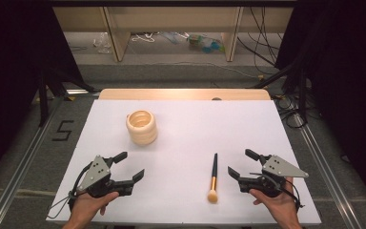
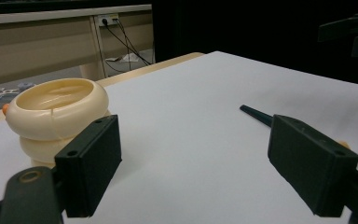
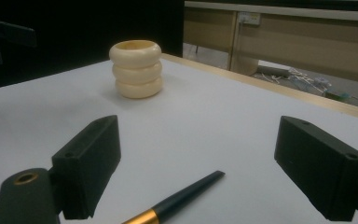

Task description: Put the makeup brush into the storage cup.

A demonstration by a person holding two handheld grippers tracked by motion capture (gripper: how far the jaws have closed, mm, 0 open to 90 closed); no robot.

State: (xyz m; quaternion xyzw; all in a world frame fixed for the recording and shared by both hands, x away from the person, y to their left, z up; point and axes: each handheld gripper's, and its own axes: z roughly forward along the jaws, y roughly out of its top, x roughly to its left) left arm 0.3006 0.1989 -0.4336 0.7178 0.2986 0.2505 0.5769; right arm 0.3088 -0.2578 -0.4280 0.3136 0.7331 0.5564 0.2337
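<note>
Cream ribbed cup, black-gold brush

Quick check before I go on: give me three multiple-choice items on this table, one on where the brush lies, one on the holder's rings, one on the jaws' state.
1. Where does the makeup brush lie?
A. inside the holder
B. flat on the white table, near the right gripper
C. between the left gripper's jaws

2. How many stacked rings form the cream ribbed holder?
A. one
B. three
C. five

3. How do the jaws of the left gripper stand?
A. open, nothing between them
B. shut on the brush
C. shut on the holder

Answers: 1 B, the high view shows it flat beside that gripper; 2 B, the right gripper view shows three bulges; 3 A, bare table shows between the jaws.
</note>
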